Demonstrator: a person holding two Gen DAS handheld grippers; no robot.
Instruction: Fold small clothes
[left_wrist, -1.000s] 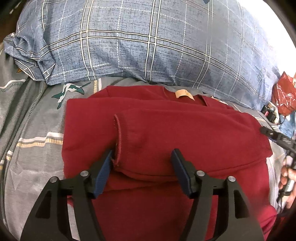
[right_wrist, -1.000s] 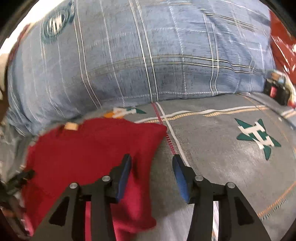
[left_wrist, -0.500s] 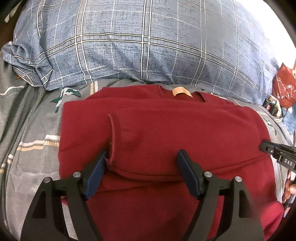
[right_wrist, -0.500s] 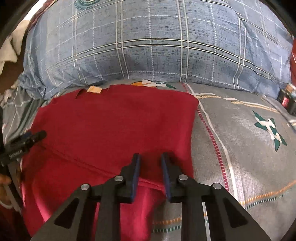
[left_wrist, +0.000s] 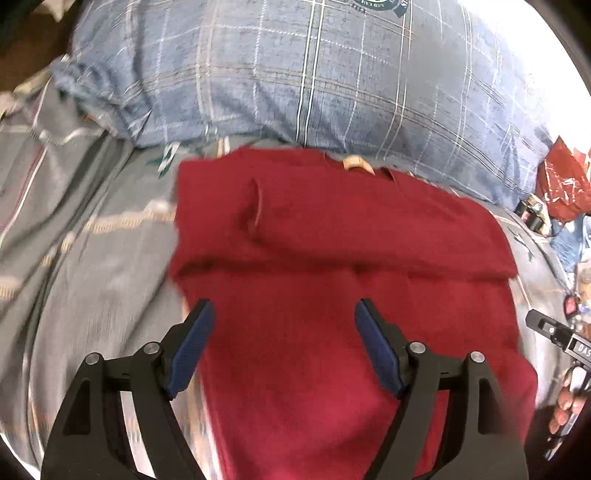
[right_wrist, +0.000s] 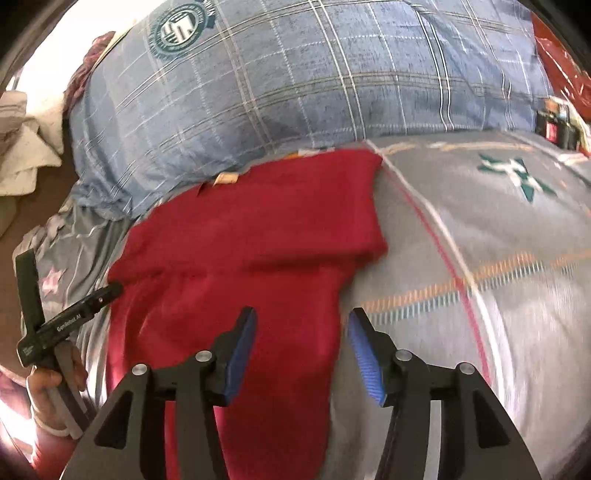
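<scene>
Left wrist view shows the left gripper (left_wrist: 282, 345) with its jaws spread wide and nothing between the blue pads (left_wrist: 192, 345). The gripper hangs over the near half of the red garment (left_wrist: 332, 295), with its left pad at the garment's left edge and its right pad over the cloth.

The red garment lies flat on the grey bedsheet (left_wrist: 92, 277), just in front of the blue plaid pillow (left_wrist: 314, 74). Its far edge almost touches the pillow. The fabric is a solid deep red with a knit-like surface. A tan label (left_wrist: 354, 162) sits at the neckline on the far edge. A sleeve is folded across the chest, with its cuff (left_wrist: 256, 210) pointing toward the left side. A horizontal fold ridge crosses the garment below the sleeve, forming a raised upper layer over the lower body panel. The frame is motion-blurred, so finer texture is not legible.

Right wrist view shows the right gripper (right_wrist: 301, 358) with its jaws parted to a moderate gap and empty. Its left pad is over the garment (right_wrist: 251, 229); its right pad is over the bedsheet (right_wrist: 480, 240), so the gripper straddles the garment's right edge. The upper folded layer overhangs the narrower lower panel on the right side. The label (right_wrist: 225, 179) lies close to the pillow (right_wrist: 295, 74). The left gripper (right_wrist: 70, 317) appears at the left edge of this view, beside the garment's left side.
</scene>
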